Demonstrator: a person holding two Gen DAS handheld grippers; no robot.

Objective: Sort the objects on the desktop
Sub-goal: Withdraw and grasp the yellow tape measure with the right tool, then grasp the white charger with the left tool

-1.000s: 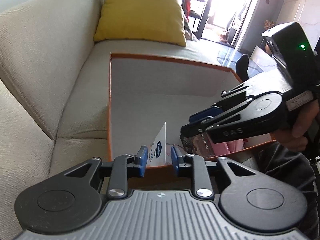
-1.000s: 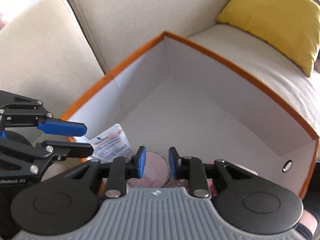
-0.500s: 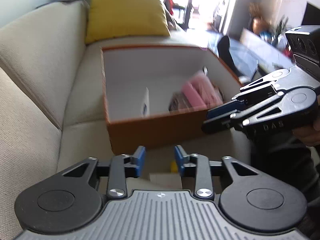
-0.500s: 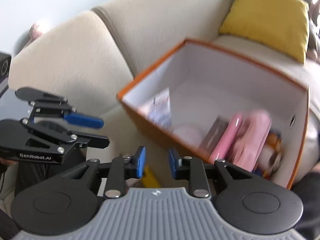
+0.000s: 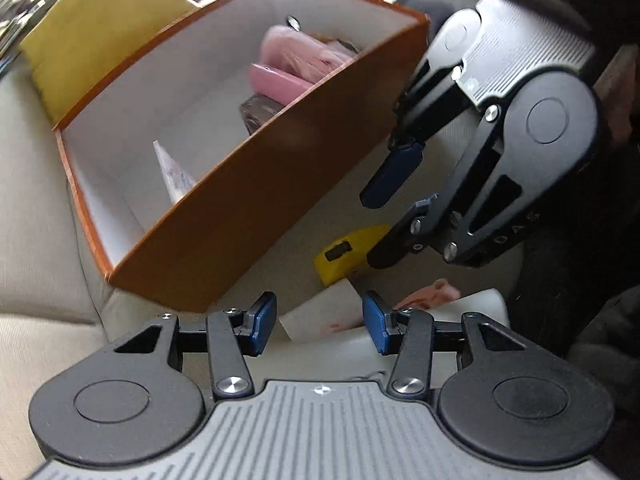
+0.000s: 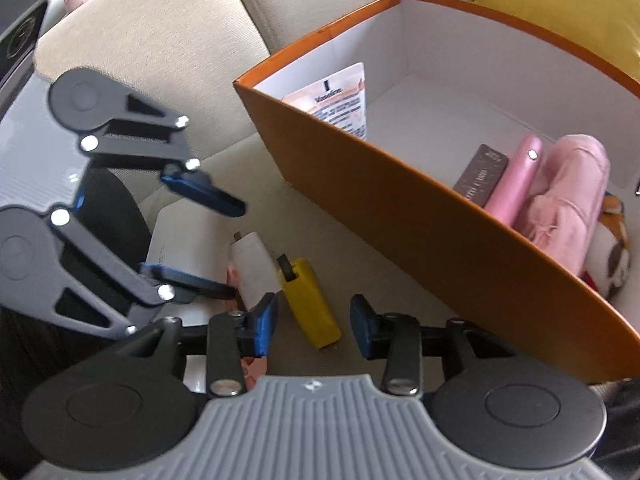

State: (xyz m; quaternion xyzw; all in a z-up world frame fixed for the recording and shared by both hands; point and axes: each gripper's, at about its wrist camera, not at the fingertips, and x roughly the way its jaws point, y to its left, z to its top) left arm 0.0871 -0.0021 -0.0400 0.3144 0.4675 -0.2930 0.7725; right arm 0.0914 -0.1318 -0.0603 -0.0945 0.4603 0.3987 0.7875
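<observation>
An orange box [image 5: 248, 200] [image 6: 400, 208] with a white inside stands on the sofa seat. In front of it lie a yellow cutter [image 5: 348, 252] [image 6: 308, 300], a small white bottle [image 6: 254, 268] and a flat white card [image 6: 180, 240]. My left gripper [image 5: 320, 320] [image 6: 232, 248] hangs over the white bottle with its jaws opening and nothing pressed between them. My right gripper [image 6: 314, 326] [image 5: 372, 230] hovers over the yellow cutter, jaws also opening, pads clear of it.
Inside the box are a Vaseline tube [image 6: 340, 100], a brown bar [image 6: 482, 174], a pink case [image 6: 516, 180], a pink pouch [image 6: 568, 200] and a plush toy [image 6: 612, 248]. A yellow cushion [image 5: 100, 28] lies behind the box. The beige sofa back [image 6: 160, 40] rises at the left.
Both grippers have pulled back out of the box and sunk over the seat in front of it. Their jaws have widened. The left gripper has rolled.
</observation>
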